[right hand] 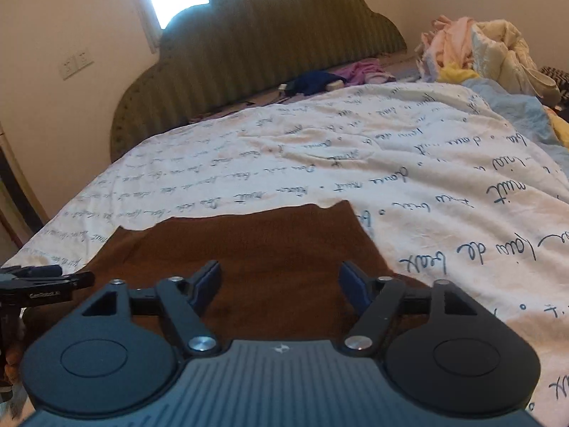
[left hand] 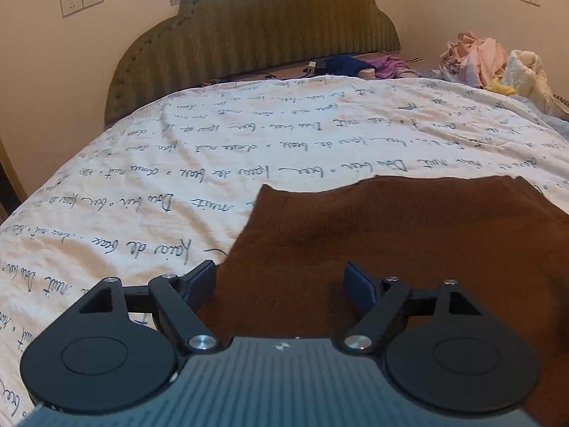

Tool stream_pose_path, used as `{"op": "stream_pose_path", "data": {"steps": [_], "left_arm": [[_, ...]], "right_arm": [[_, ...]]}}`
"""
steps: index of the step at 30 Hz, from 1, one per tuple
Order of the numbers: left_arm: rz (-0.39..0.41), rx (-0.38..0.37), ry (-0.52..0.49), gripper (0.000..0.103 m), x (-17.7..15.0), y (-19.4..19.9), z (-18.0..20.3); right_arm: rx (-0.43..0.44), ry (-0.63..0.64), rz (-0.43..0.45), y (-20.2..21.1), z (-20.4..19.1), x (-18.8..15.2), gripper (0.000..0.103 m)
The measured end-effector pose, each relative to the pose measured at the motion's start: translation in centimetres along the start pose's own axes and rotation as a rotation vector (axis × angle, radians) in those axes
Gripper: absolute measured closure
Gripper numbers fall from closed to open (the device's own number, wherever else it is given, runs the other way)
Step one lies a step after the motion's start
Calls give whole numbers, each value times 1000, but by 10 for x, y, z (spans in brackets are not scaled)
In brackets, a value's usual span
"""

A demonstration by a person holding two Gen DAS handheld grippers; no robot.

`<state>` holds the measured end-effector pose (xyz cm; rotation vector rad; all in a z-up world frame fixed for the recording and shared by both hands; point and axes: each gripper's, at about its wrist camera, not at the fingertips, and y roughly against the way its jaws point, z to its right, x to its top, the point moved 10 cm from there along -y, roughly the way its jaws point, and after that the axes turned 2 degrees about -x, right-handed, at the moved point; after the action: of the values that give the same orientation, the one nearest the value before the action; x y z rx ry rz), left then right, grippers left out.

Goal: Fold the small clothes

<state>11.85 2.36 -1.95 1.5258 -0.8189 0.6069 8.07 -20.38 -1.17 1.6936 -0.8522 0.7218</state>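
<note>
No basket or bin is showing; a loose pile of clothes [left hand: 476, 58] is sitting at the far right of the bed, beyond the white duvet [left hand: 177, 163] printed with handwriting. The brown knitted garment [left hand: 409, 242] is lying flat on that duvet. The left gripper [left hand: 281, 284] is hanging over the garment's left edge with its jaws standing wide apart and nothing between them; its left finger [left hand: 201, 281] is sitting right at the edge where brown meets white, the other over the knit. The right gripper [right hand: 279, 283] is likewise gaping, gripping nothing, both fingers [right hand: 352, 284] hovering over the garment's right portion, its right edge running just beside them.
</note>
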Motion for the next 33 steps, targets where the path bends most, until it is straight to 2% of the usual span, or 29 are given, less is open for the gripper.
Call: {"op": "stream_pose_path", "data": {"steps": [3, 4, 5, 6, 7, 9, 13, 15, 17, 19, 20, 22, 24, 26, 28, 29, 31, 32, 33], "left_arm": [[-28, 3, -30, 13, -21, -15, 13], [4, 9, -18, 4, -27, -19, 10], [9, -2, 18, 4, -29, -20, 5], [-10, -22, 58, 3, -29, -21, 0], [-21, -26, 73, 2, -28, -22, -2], [-8, -25, 57, 2, -29, -21, -1], [-9, -28, 69, 1, -29, -22, -2], [-10, -30, 70, 1, -29, -22, -1], [-11, -32, 70, 1, -30, -22, -1], [-11, -32, 70, 0, -30, -21, -1], [-10, -32, 70, 0, -30, -21, 0], [-10, -31, 70, 0, -30, -21, 0], [-9, -32, 71, 0, -30, -22, 0], [-9, -34, 73, 0, -30, -22, 0], [-8, -35, 75, 0, -30, -21, 0], [-8, -34, 74, 0, -30, -21, 0], [-8, -33, 68, 0, -30, -21, 0], [-9, -26, 64, 0, -29, -19, -1], [-7, -5, 58, 1, -28, -13, -3]], "right_arm": [[-38, 119, -41, -11, -16, -20, 25], [-75, 150, -82, -21, -12, -32, 25], [-93, 187, -93, -28, -6, -43, 24], [-62, 217, -32, -26, -4, -46, 23], [-36, 179, -36, -25, 1, -46, 23], [-29, 156, -62, -23, 3, -41, 23], [-72, 145, -67, -8, -6, -33, 22], [-35, 142, -36, 4, -20, -29, 22], [-10, 179, -38, 7, -34, -33, 22], [-25, 255, -81, -1, -41, -48, 22], [-39, 286, -104, -7, -38, -59, 20], [1, 277, -55, -7, -33, -64, 18], [13, 244, -82, -5, -29, -59, 18], [-12, 217, -96, 2, -29, -51, 17], [7, 182, -69, 13, -31, -44, 17], [14, 186, -63, 14, -31, -45, 16], [-30, 225, -125, 0, -20, -64, 16], [-12, 262, -73, 1, -19, -66, 15], [-6, 261, -75, 2, -18, -66, 15]]}}
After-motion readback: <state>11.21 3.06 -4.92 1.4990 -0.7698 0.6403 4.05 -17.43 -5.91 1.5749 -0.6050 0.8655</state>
